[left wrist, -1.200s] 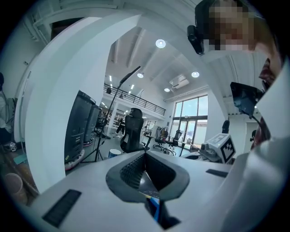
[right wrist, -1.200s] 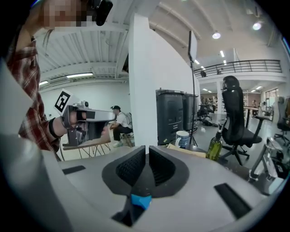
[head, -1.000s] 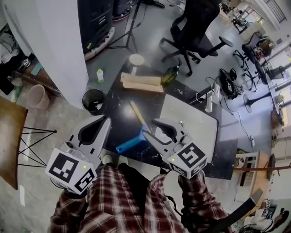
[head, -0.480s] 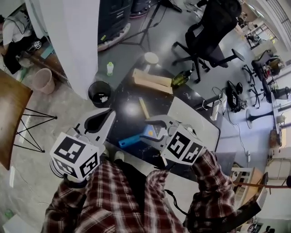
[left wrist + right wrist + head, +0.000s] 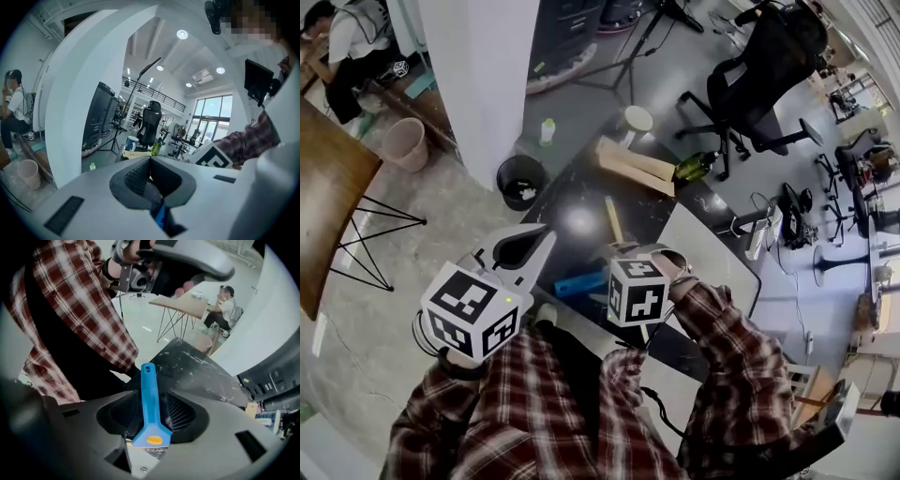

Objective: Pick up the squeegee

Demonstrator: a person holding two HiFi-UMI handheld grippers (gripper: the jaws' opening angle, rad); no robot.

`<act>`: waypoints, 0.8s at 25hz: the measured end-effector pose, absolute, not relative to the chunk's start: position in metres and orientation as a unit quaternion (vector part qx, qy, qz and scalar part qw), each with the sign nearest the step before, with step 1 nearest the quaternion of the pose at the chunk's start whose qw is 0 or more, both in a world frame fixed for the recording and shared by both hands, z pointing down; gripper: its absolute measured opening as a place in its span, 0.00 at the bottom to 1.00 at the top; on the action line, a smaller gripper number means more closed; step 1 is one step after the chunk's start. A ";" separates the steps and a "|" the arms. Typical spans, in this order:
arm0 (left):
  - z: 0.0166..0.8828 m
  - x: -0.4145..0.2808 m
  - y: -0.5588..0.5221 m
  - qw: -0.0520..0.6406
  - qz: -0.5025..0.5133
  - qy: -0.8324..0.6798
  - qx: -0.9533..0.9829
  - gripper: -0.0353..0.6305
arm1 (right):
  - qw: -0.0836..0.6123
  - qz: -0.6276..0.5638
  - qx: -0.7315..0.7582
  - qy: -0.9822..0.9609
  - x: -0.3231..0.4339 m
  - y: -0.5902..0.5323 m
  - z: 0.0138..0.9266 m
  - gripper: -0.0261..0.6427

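Squeegee (image 5: 150,404): blue handle, orange oval

The head camera looks steeply down from well above, past plaid sleeves (image 5: 581,412), onto the dark table (image 5: 581,202) at mid-frame. The camera on the left gripper (image 5: 150,158) sits low and faces almost level across the room. It shares the white pillar (image 5: 70,117) and the black office chair (image 5: 151,117) with the head view's upper half. The camera on the right gripper (image 5: 150,397) points sharply down, very near the tabletop. Its jaws, which have just been opening, flank the blue squeegee (image 5: 150,427), shared with the head view's centre.
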State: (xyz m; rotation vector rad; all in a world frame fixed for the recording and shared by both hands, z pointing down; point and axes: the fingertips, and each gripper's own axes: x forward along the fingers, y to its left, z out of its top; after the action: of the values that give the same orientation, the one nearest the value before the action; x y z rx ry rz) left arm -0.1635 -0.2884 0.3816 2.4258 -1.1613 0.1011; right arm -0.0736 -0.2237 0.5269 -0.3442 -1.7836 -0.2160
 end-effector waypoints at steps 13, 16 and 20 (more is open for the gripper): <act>0.387 -0.167 -0.279 0.236 0.029 -0.426 0.873 0.07 | 0.657 -0.115 -0.147 -0.730 -0.064 -0.222 0.567 0.27; 0.387 -0.169 -0.281 0.237 0.028 -0.427 0.872 0.07 | 0.650 -0.117 -0.137 -0.738 -0.062 -0.223 0.566 0.26; 0.385 -0.165 -0.284 0.234 0.029 -0.422 0.875 0.07 | 0.640 -0.109 -0.112 -0.753 -0.060 -0.228 0.564 0.26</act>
State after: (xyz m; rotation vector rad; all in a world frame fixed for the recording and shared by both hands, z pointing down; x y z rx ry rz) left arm -0.1655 -0.2843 0.3850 2.4038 -1.1598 0.0796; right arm -0.0597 -0.2283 0.5637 -0.2548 -1.7170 -0.2482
